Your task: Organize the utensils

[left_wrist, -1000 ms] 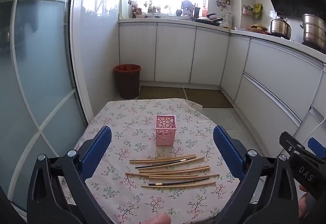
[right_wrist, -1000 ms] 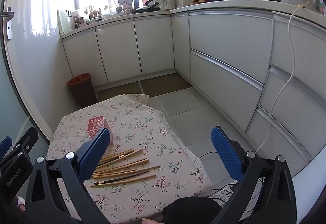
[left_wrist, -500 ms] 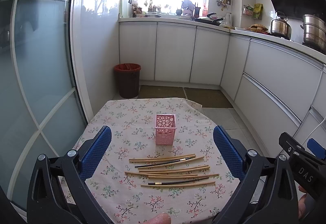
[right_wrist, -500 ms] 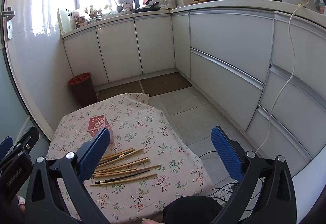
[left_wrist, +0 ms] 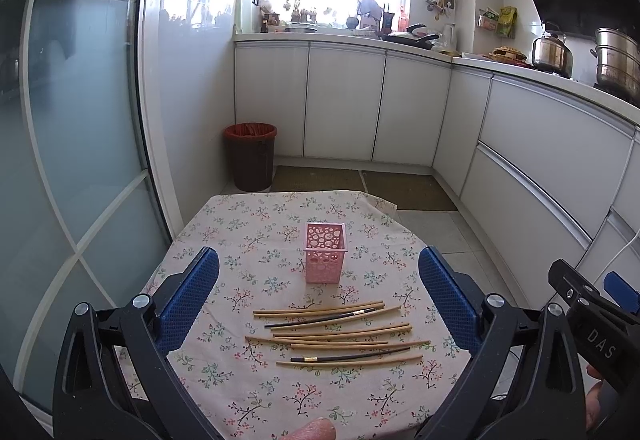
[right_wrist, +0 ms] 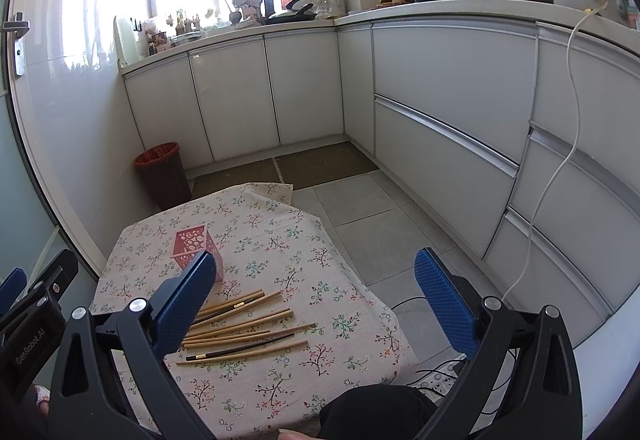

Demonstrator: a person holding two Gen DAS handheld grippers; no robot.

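Observation:
Several chopsticks [left_wrist: 336, 336], most bamboo and two dark, lie side by side on the floral tablecloth [left_wrist: 248, 392]. A pink perforated holder [left_wrist: 325, 258] stands upright just beyond them. My left gripper [left_wrist: 318, 288] is open and empty, held above the near side of the table, facing the chopsticks. In the right wrist view the chopsticks [right_wrist: 244, 330] and holder [right_wrist: 192, 246] sit lower left. My right gripper [right_wrist: 316, 298] is open and empty, held off the table's right side; its left finger [right_wrist: 184, 300] partly hides the holder.
A red-lined bin [left_wrist: 250, 155] stands on the floor beyond the table. White cabinets [left_wrist: 344, 103] run along the back and right. A frosted glass door [left_wrist: 72, 143] is on the left. Cables [right_wrist: 436, 376] lie on the floor at the right. The table edge [right_wrist: 384, 304] drops off there.
Both grippers have drifted only slightly; the view of the table has shifted a little. Nothing was taken hold of or moved.

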